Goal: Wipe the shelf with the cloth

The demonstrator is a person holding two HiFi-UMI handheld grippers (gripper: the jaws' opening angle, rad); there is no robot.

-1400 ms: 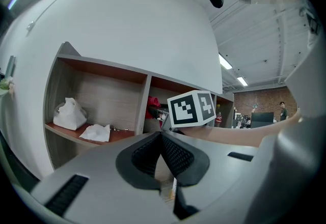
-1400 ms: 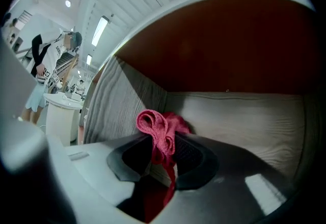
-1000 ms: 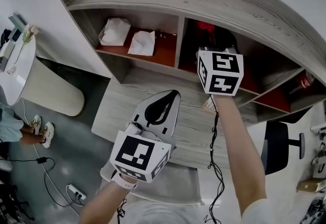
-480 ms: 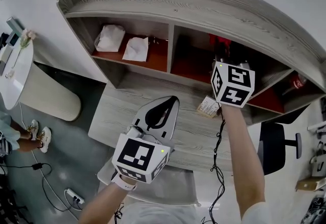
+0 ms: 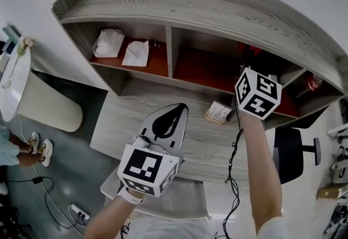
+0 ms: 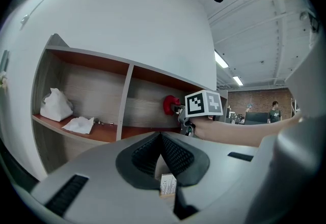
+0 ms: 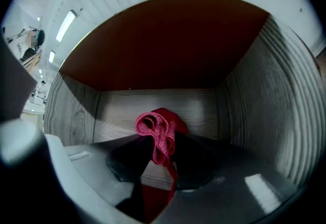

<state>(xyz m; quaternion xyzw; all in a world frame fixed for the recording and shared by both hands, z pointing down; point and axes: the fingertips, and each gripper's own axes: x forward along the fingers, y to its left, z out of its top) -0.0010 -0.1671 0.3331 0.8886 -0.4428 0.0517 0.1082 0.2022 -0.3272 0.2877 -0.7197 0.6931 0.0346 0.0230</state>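
Low at 6 o'clock in the head view, the left tool rests idle over the tabletop, its jaws drawn together at the tips and holding nothing. A small card lies on the tabletop beyond it, toward 3 o'clock. Further out at 3 o'clock, the right tool reaches into the middle compartment of the shelf, hard up to its right end, and its jaws clamp a bunched red cloth. The cloth sits in front of the compartment's back wall, with the side wall close at 3 o'clock in the right gripper view. Whether it touches the red floor of the shelf cannot be told. Two white bundles lie in the left compartment at 10 o'clock, well apart from the work.

The wipe of the middle compartment appears to be under way, at the end of a stroke. The next move likely calls for a firm grip, the cloth pressed down on the floor and drawn back toward 9 o'clock, clear of the divider.
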